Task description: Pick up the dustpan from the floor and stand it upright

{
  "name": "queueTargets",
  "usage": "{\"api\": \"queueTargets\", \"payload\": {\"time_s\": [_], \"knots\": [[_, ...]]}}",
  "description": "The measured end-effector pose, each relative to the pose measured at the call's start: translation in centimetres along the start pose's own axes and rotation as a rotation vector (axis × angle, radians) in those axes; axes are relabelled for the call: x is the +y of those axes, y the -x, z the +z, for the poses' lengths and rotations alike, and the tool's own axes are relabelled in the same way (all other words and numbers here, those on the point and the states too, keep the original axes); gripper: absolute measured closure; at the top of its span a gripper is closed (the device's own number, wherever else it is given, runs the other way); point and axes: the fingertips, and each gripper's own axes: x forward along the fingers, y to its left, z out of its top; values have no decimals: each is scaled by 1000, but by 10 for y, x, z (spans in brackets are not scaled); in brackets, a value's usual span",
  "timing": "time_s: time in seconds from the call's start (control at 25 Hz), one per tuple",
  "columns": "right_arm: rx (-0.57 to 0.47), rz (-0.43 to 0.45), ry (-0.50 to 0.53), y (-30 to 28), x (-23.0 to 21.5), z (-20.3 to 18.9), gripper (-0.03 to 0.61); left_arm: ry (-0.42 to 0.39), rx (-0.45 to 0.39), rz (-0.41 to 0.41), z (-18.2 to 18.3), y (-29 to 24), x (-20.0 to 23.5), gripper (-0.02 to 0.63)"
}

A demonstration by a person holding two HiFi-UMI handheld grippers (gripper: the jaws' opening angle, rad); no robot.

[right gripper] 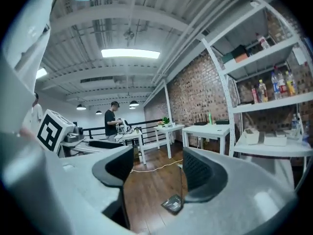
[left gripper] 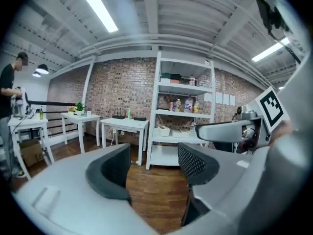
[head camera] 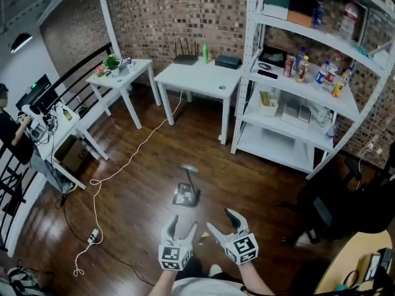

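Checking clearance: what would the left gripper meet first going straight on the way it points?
Nothing close: past the left gripper, jaws open, lies only floor, then probably the white shelf; depth is unclear.

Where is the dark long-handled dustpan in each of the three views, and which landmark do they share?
Head view: dark long-handled dustpan, lower centre, on the wooden floor.
Left gripper view: not in it; only floor shows between the fingers.
Right gripper view: the dustpan sits bottom centre, on the floor beyond the open fingers.
Shared landmark: the white table carrying a green bottle, by the brick wall.
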Motion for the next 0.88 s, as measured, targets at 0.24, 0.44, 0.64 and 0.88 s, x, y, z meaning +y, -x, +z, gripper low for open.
{"api": "queueTargets", "payload": {"time_s": [0.24,0.44,0.64,0.88], "knots": [[-79,-79,100,33,19,35,284,-110,-135,52,71,41,9,293],[-139,-141,141,34,38,72,284,-91,-200,73,93,81,19,299],[-161,-113,160,27,82,88,285,-79,-223,75,95,110,25,299],[-136,-104,162,18,111,81,285,-69,-234,91,99,135,45,305]]}}
